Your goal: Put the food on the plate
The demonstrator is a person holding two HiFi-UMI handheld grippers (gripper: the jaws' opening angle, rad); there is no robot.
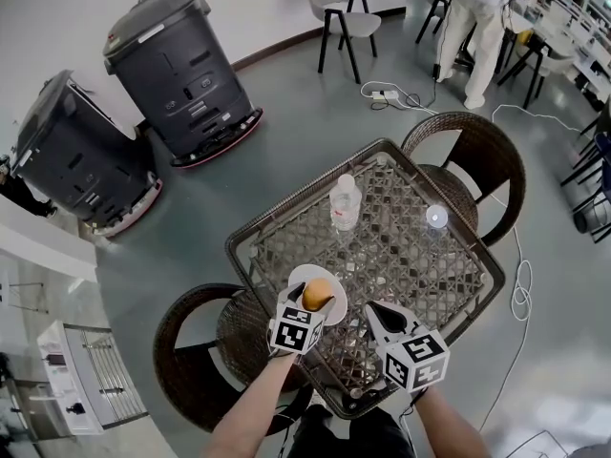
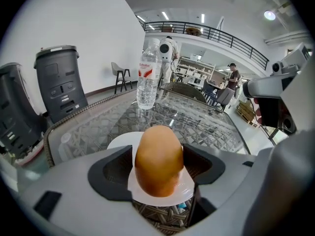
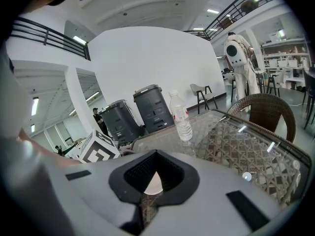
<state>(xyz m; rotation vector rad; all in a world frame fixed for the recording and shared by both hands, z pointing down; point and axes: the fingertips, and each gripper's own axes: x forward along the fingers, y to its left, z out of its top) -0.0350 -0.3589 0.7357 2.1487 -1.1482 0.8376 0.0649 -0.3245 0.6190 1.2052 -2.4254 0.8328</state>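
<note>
An orange-brown, egg-shaped piece of food (image 1: 317, 295) (image 2: 158, 159) is held between the jaws of my left gripper (image 1: 313, 305) (image 2: 158, 173), which is shut on it. It hangs just over a white plate (image 1: 307, 275) (image 2: 122, 142) at the near edge of the glass-topped wicker table (image 1: 410, 265). Whether it touches the plate I cannot tell. My right gripper (image 1: 374, 311) (image 3: 147, 200) hovers to the right of the plate, shut on nothing. A sliver of the plate (image 3: 154, 183) shows through its jaws.
A clear water bottle (image 1: 346, 201) (image 2: 147, 77) (image 3: 182, 119) stands mid-table beyond the plate, and a small round lid (image 1: 437, 217) lies to the right. Wicker chairs (image 1: 477, 160) (image 1: 205, 337) flank the table. Two grey bins (image 1: 181, 65) stand behind, and a person (image 1: 482, 17) is far back.
</note>
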